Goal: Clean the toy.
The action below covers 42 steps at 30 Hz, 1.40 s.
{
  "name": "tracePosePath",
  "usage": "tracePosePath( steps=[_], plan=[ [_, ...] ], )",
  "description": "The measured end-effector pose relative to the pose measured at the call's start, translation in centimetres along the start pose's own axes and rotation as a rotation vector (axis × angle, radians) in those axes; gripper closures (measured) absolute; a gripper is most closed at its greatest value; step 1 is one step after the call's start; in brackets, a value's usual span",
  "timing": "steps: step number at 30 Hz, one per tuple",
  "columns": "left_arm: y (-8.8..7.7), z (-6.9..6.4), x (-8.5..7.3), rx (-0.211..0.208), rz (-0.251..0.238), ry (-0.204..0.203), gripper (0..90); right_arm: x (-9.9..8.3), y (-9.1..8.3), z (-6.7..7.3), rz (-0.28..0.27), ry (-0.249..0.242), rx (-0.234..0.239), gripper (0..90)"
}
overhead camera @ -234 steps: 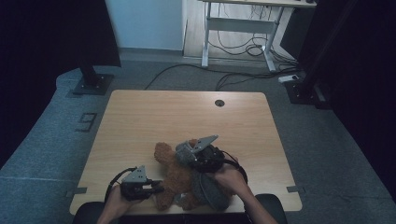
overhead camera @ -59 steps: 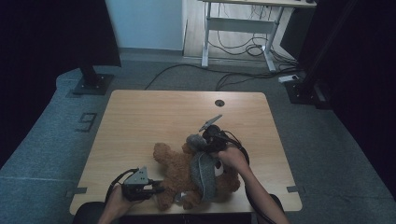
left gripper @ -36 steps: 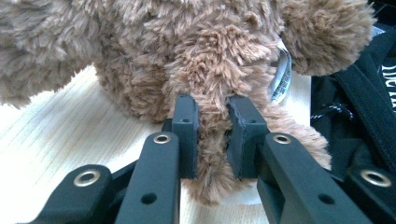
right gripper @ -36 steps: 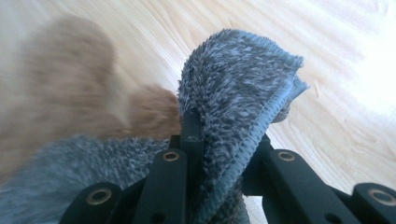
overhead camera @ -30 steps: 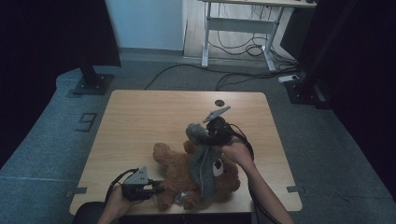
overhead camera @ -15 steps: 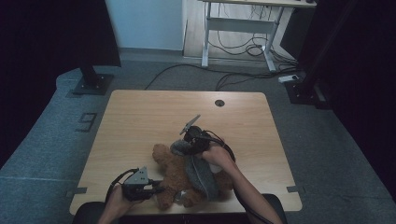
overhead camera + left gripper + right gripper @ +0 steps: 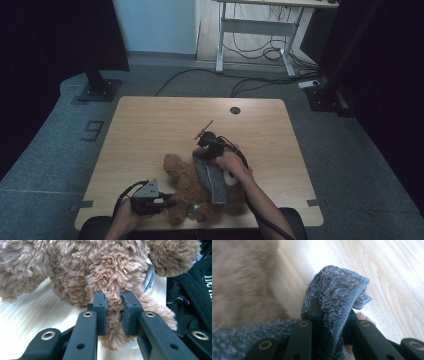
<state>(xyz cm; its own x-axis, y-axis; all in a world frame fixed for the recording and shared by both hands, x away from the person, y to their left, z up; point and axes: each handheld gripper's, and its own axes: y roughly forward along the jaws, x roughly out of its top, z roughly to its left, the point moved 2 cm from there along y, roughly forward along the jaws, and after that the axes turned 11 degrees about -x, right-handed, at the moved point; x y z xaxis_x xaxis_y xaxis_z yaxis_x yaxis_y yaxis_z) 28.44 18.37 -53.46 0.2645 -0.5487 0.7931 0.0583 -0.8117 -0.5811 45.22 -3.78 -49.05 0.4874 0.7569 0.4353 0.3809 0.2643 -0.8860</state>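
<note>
Item 1, left tool (image 7: 167, 199): at the near edge of the desk (image 7: 150, 130), towards its near-left corner. Jaws clamped on a tuft of fur at the lower end of the teddy bear (image 7: 187, 182); in the left gripper view the pads (image 7: 100, 312) pinch brown plush (image 7: 112, 290) between them.

Item 2, teddy bear: brown plush, lying flat near the middle of the near edge, long axis running from the near edge towards the far-left. A white sewn label (image 7: 150, 277) shows by one leg.

Item 3, grey towel (image 7: 212, 177): fleecy cloth draped over the bear's body in a band running from near to far. Its far end is folded over and gripped.

Item 4, right tool (image 7: 202, 150): at the far end of the towel, just beyond the bear, towards the middle of the desk. Jaws closed on the doubled hem (image 7: 342, 297).

Relation of note: the towel lies along the bear from the right tool back towards the near edge, so the right hand is the one placed to lay or pull it; the left only anchors the bear.

Item 5, cable port (image 7: 235, 109): near the far edge, well apart.
</note>
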Motion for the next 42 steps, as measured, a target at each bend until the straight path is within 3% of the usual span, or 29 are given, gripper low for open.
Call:
tracePosePath(
  steps=[8, 19, 30, 42],
  plan=[
    [0.0, 0.1, 0.0, -0.007, -0.005, -0.006, 74.7, -1.0, -0.3, -2.9, -0.033, 0.094, -0.056, 75.7],
    [0.0, 0.1, -0.1, -0.009, -0.007, -0.007, 74.4, -2.0, -2.2, -6.3, -0.073, 0.151, -0.136, 75.7],
    [0.0, 0.1, -0.1, -0.009, -0.01, -0.013, 73.9, -4.1, -8.2, -9.2, -0.154, 0.212, -0.204, 75.8],
    [0.0, 0.2, -0.1, -0.015, -0.014, -0.018, 73.7, -9.6, -13.3, -11.8, -0.178, 0.293, -0.286, 76.3]
  ],
)
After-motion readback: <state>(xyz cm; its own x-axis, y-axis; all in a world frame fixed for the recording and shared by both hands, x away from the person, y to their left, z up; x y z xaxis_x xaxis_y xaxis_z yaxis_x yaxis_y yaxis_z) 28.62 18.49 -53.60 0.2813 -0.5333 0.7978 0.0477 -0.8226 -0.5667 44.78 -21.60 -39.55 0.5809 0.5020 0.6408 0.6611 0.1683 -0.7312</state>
